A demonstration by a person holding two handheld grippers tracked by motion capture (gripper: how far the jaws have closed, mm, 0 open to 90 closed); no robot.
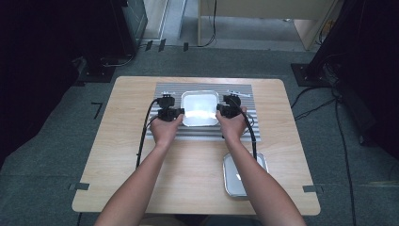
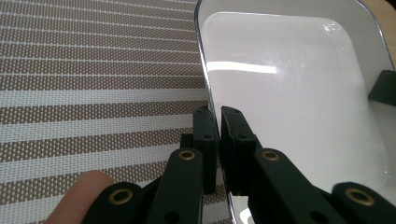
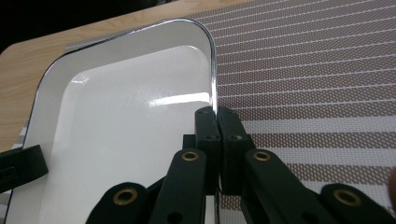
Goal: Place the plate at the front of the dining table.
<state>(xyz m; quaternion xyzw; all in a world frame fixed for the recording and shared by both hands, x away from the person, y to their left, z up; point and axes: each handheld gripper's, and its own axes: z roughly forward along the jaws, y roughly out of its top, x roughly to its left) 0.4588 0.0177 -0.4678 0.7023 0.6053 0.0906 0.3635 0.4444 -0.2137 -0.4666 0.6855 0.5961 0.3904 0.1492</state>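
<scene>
Both sides were locked in: the left gripper [image 1: 175,113] was clamped on the white tray's [image 1: 200,101] left rim, and the right gripper [image 1: 223,111] pinched its right rim. The tray sat mid-placemat [image 1: 164,90] on the desk [image 1: 127,141]; whether lifted, hard to say.

The high view looks forward and down from above the person's side onto the whole light wooden table [image 1: 141,155]. Each gripper view sits close over opposite rims of the white, metal-edged rectangular tray [image 1: 200,101], apparently facing one another across it.
</scene>
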